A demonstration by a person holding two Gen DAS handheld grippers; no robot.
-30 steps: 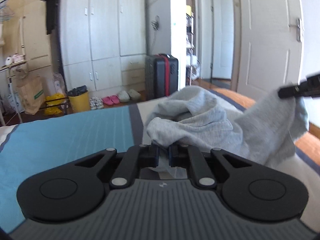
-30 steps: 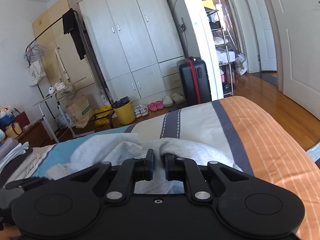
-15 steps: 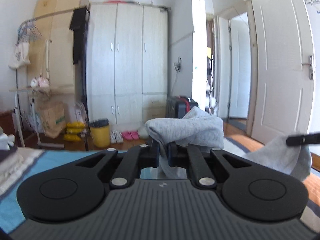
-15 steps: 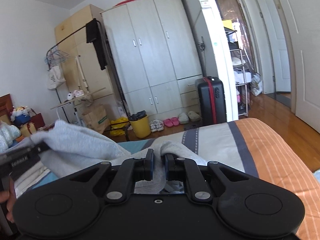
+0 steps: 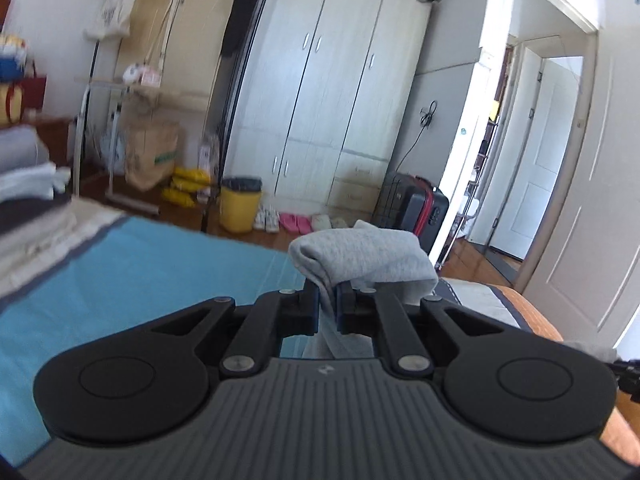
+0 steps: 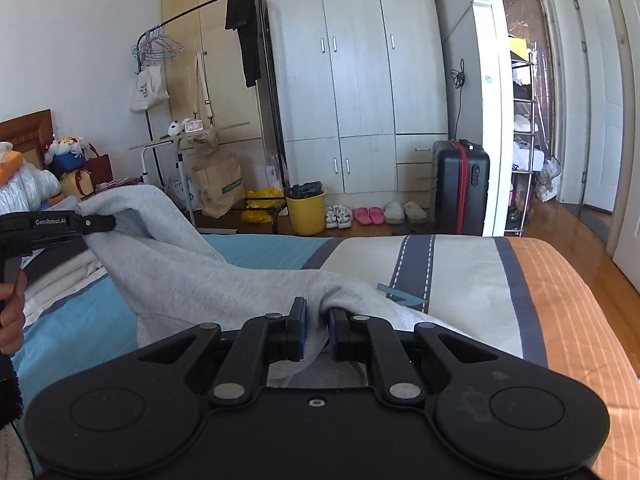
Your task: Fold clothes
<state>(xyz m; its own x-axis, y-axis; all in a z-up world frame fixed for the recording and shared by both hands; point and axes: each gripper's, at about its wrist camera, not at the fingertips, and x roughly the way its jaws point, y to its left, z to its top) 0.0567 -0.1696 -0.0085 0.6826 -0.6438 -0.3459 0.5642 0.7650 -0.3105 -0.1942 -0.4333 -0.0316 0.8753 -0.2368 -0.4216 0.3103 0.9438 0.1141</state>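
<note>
The room around me is a bedroom with a tall white wardrobe on the far wall and a wood floor running to an open doorway. My work surface is the bed, its cover striped blue, cream and orange. At the wardrobe's foot stand a black suitcase and a yellow bin. The grey garment stretches above the bed between my two tools. My right gripper is clamped on one bunched edge, and my left gripper pinches another fold that flops over its tips. Only the right view shows the garment's whole span, the left tool from the side and my hand on it; only the left view shows the stack of folded clothes at the bed's edge.
</note>
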